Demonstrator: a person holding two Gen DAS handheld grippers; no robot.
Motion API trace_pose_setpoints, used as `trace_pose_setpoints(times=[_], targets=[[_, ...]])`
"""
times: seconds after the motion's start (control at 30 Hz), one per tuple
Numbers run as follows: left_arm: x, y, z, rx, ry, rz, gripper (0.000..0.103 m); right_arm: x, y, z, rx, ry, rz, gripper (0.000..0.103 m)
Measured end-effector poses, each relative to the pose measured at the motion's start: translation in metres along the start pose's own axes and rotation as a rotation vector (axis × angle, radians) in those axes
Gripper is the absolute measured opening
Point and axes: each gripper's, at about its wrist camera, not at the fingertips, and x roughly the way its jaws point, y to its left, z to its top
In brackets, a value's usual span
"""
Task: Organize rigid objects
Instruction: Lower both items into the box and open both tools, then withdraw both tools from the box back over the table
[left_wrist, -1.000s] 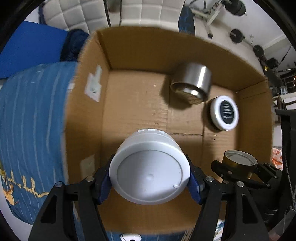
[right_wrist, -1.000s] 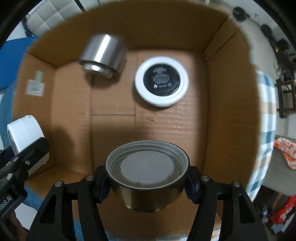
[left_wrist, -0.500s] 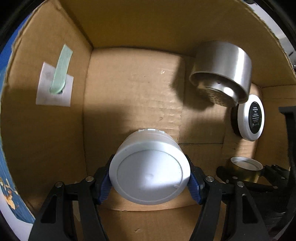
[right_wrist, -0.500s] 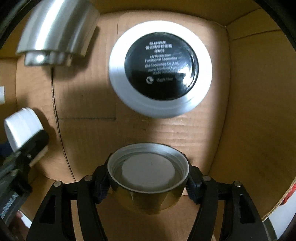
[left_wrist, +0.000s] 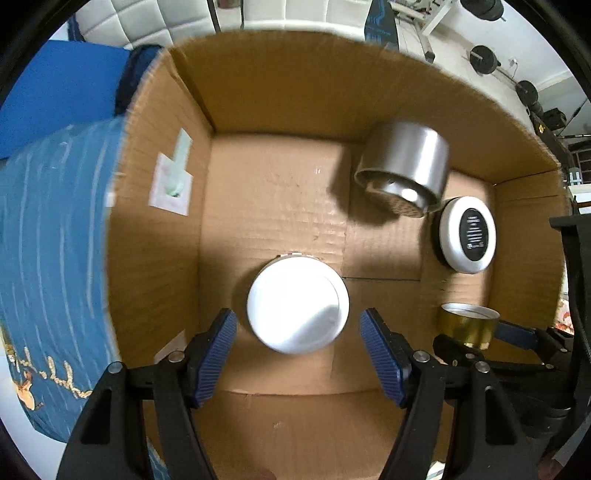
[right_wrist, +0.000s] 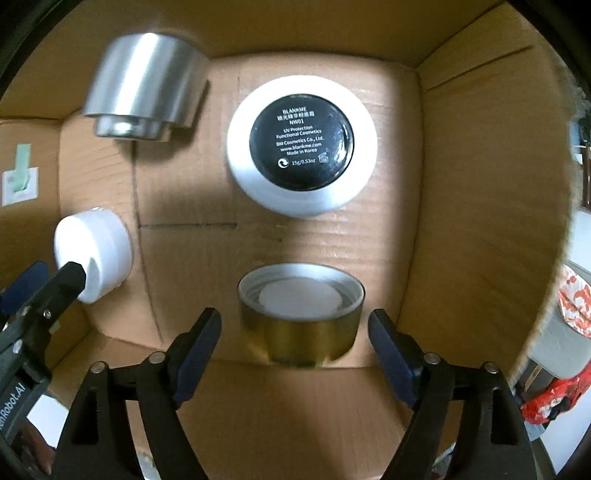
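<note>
White jar (left_wrist: 297, 305), lower centre of the left wrist view, base toward the camera, resting on the floor of the cardboard box (left_wrist: 280, 88). Left tongs (left_wrist: 297, 350) spread, blue pads (left_wrist: 216, 354) clear of the jar on both sides; nothing pinched. Gold-banded lid (right_wrist: 301, 312), lower centre of the right wrist view, open side up, likewise on the box floor between the spread right tongs (right_wrist: 295, 350), a visible gap at each pad. Placement judged deliberate: both items set in the near row of the box, well apart, jar to the left and lid to the right. Far row occupied by a steel cup (right_wrist: 144, 86) at upper left of the right wrist view, lying on its side, mouth toward the near row, and a round white compact with black label (right_wrist: 302, 146) at upper centre, flat, label up. White sticker with green tape (left_wrist: 173, 177) on the left box wall, upper left of the left wrist view. Open room: bare cardboard between jar and steel cup, and between lid and compact; right wall close beside the lid. Blue striped cloth (left_wrist: 51, 240) outside the box at left. Withdrawal best judged straight back and upward, to clear the box rim without nudging either item.
</note>
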Motion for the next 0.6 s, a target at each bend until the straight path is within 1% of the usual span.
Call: trace_pose_setpoints(times=[0.03,0.07,0.1,0.17,0.23,0.33,0.37,0.43,0.47,0.6], targets=[[-0.008,-0.005,-0.001,-0.002,-0.015,0.004,0.075,-0.004,-0.001,-0.004,-0.001,-0.010,0.004,0.091],[-0.014,-0.006,-0.005,-0.004,-0.031,0.010,0.082,-0.009,-0.001,-0.009,-0.004,-0.024,0.007,0.093],[-0.020,-0.006,-0.008,-0.006,-0.045,0.016,0.085,-0.013,-0.001,-0.014,-0.011,-0.034,0.010,0.094],[-0.032,-0.007,-0.013,-0.005,-0.070,0.031,0.087,-0.021,0.000,-0.025,-0.023,-0.053,0.012,0.100],[-0.039,-0.005,-0.021,-0.001,-0.092,0.038,0.092,-0.029,0.002,-0.034,-0.035,-0.081,0.012,0.102],[-0.051,-0.004,-0.035,0.003,-0.129,0.027,0.092,-0.040,0.002,-0.054,-0.049,-0.132,-0.003,0.102],[-0.056,-0.006,-0.042,0.005,-0.149,0.031,0.092,-0.042,0.008,-0.067,-0.053,-0.151,-0.009,0.102],[-0.067,0.004,-0.046,0.005,-0.184,0.039,0.092,-0.048,0.008,-0.079,-0.058,-0.179,0.000,0.102],[-0.072,0.006,-0.045,0.003,-0.197,0.034,0.092,-0.051,0.006,-0.091,-0.059,-0.201,0.000,0.102],[-0.087,0.007,-0.069,-0.009,-0.229,0.013,0.092,-0.062,0.008,-0.108,-0.060,-0.268,-0.001,0.102]])
